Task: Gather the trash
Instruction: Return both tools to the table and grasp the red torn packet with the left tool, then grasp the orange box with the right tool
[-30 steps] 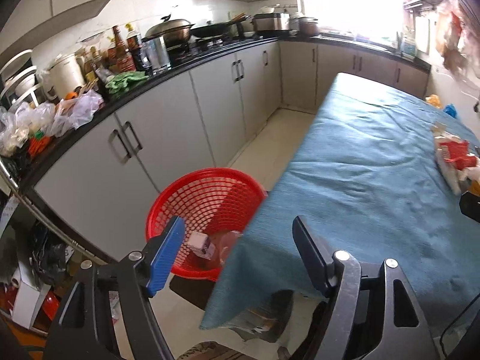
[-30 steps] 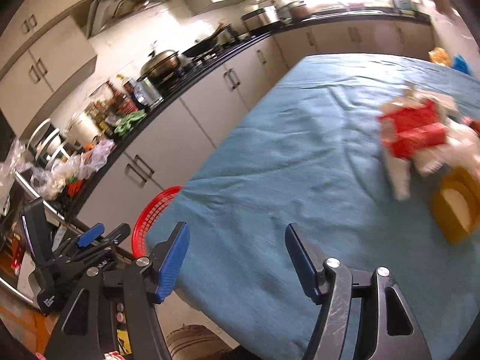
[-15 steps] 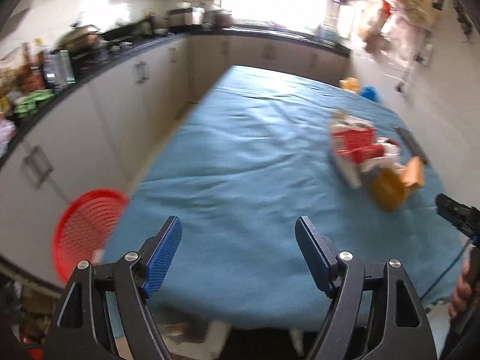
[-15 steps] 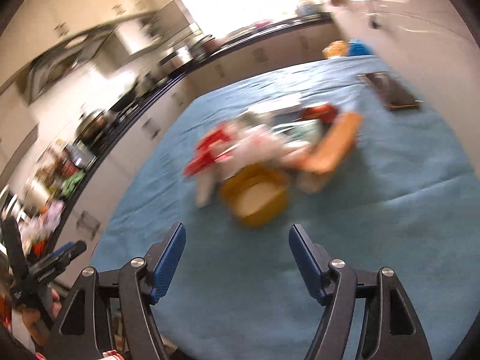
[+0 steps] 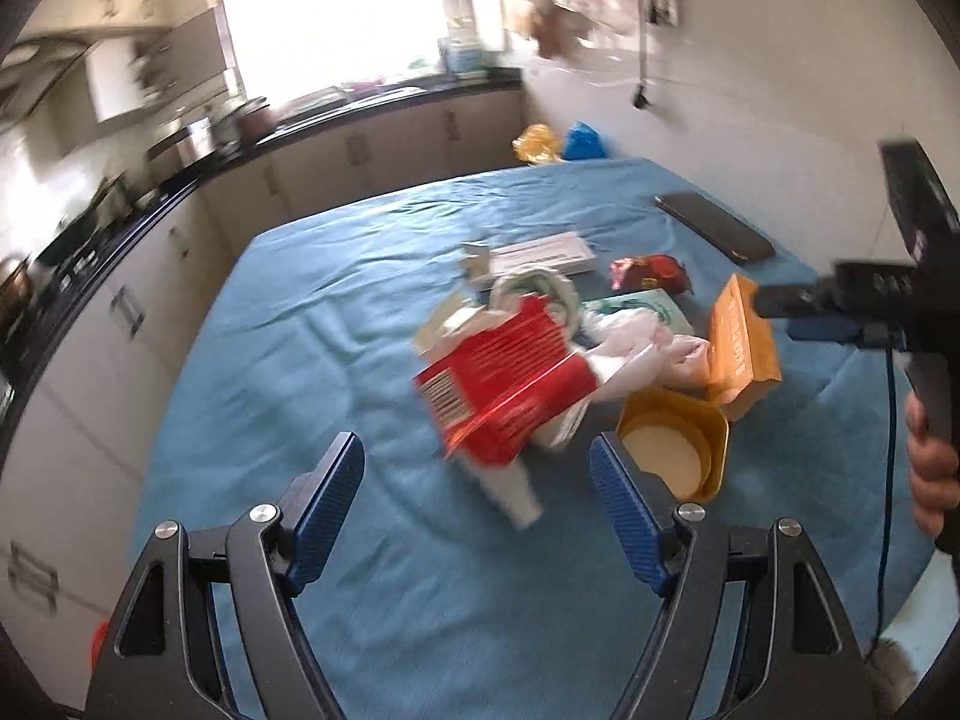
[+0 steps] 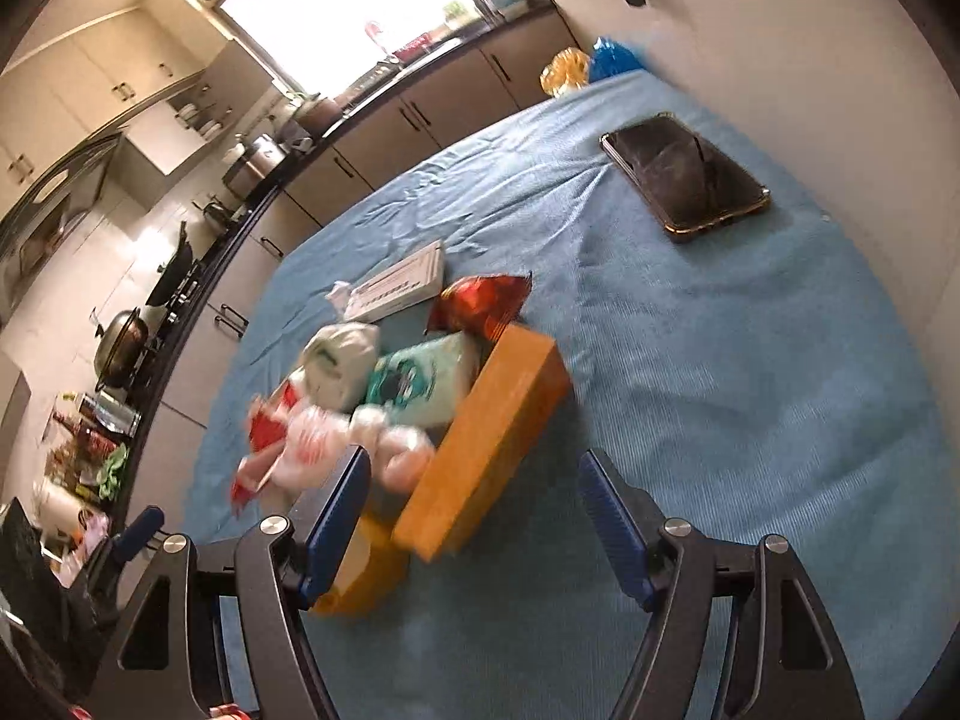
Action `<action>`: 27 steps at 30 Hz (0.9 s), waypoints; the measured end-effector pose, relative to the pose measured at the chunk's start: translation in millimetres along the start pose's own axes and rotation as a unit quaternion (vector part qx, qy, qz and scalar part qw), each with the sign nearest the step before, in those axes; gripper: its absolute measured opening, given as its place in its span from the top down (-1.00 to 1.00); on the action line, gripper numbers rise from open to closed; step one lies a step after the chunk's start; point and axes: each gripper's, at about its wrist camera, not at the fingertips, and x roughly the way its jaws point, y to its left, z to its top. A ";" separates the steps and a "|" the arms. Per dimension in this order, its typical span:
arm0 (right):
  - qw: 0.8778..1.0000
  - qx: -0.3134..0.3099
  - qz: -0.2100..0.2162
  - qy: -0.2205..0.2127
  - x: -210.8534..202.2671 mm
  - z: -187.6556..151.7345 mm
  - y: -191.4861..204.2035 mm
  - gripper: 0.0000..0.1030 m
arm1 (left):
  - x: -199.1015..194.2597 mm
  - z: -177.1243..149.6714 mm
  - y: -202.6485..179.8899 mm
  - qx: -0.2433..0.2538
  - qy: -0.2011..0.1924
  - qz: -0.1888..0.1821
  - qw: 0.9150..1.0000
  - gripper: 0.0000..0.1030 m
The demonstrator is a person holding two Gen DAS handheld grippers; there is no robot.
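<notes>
A heap of trash lies on the blue tablecloth (image 5: 336, 324): a red carton (image 5: 504, 384), a yellow tub (image 5: 675, 444), an orange box (image 5: 741, 342) (image 6: 486, 444), crumpled white plastic (image 5: 636, 342) (image 6: 336, 438), a green-white pack (image 6: 420, 384), a red snack wrapper (image 6: 480, 300) and a flat white box (image 5: 540, 252). My left gripper (image 5: 477, 501) is open and empty, just short of the red carton. My right gripper (image 6: 474, 516) is open and empty, its jaws either side of the orange box's near end.
A black phone (image 6: 684, 180) lies on the cloth at the far right. Yellow and blue bags (image 5: 558, 141) sit at the table's far end. Kitchen counters (image 5: 120, 204) run along the left with pots. The right hand's gripper shows in the left wrist view (image 5: 888, 300).
Both grippers have swung from the red basket and counters toward the trash heap and moved close to it. Both stay open.
</notes>
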 end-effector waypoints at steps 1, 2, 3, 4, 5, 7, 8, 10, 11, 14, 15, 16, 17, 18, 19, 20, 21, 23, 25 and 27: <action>1.000 0.002 -0.002 0.007 5.7 4.5 -0.4 -0.48 | 6.8 4.8 -2.2 0.007 0.003 -0.002 1.000 -0.49; 1.000 0.004 -0.004 0.014 11.2 8.5 -0.3 -0.48 | 13.4 7.8 -5.6 0.017 0.005 -0.005 1.000 -0.49; 1.000 0.004 -0.005 0.020 16.8 12.2 -0.6 -0.48 | 20.3 10.4 -9.2 0.028 0.009 -0.009 1.000 -0.49; 1.000 0.005 -0.007 0.024 21.5 13.1 0.7 -0.48 | 25.1 10.9 -12.8 0.037 0.013 -0.013 0.999 -0.49; 0.999 0.005 -0.011 0.031 26.7 15.1 1.7 -0.48 | 30.6 12.3 -15.8 0.046 0.017 -0.017 0.999 -0.49; 0.999 0.006 -0.016 0.040 35.2 17.4 2.4 -0.48 | 40.5 13.3 -21.5 0.060 0.024 -0.018 0.998 -0.46; 0.999 0.007 -0.017 0.043 38.9 18.8 0.6 -0.48 | 46.1 14.7 -24.2 0.066 0.028 -0.015 0.997 -0.41; 0.999 0.010 -0.020 0.047 43.4 19.6 -1.8 -0.48 | 52.9 16.2 -26.4 0.065 0.037 -0.022 0.997 0.09; 0.999 0.012 -0.022 0.048 44.6 19.6 -3.2 -0.43 | 56.1 16.5 -26.0 0.059 0.045 -0.026 0.997 0.29; 0.998 0.019 -0.026 0.051 47.9 20.5 -8.8 -0.14 | 54.3 16.7 -23.0 0.041 0.040 -0.017 0.998 0.57; 0.998 0.022 -0.026 0.053 49.7 21.0 -8.8 -0.03 | 50.5 16.9 -20.0 0.030 0.038 -0.024 0.999 0.61; 0.998 0.023 -0.024 0.055 49.2 20.4 -10.2 0.19 | 45.7 16.8 -16.0 0.016 0.037 -0.038 0.998 0.62; 0.998 0.024 -0.021 0.056 48.0 19.7 -11.9 0.41 | 40.5 16.1 -12.3 0.003 0.036 -0.049 0.998 0.62; 0.998 0.024 -0.020 0.057 47.4 20.0 -13.1 0.41 | 35.9 15.7 -10.1 -0.004 0.034 -0.054 0.998 0.62; 0.998 0.027 -0.016 0.056 45.2 18.9 -14.2 0.42 | 29.6 13.8 -7.4 -0.012 0.030 -0.054 0.998 0.62; 0.998 0.029 -0.014 0.053 42.7 18.2 -14.0 0.44 | 24.4 12.4 -6.3 -0.015 0.028 -0.052 0.998 0.62; 0.998 0.030 -0.013 0.049 39.2 17.2 -14.3 0.45 | 17.1 10.0 -4.4 -0.019 0.022 -0.051 0.998 0.62; 0.999 0.025 -0.012 0.038 30.3 14.5 -13.0 0.49 | 2.3 4.4 -0.2 -0.030 0.014 -0.055 0.998 0.62; 0.999 0.019 -0.015 0.025 20.6 11.6 -9.8 0.51 | -9.9 -0.2 4.8 -0.039 0.008 -0.054 0.998 0.62; 1.000 0.012 -0.017 0.013 10.5 8.1 -4.9 0.51 | -23.6 -5.5 11.9 -0.054 0.001 -0.055 0.997 0.62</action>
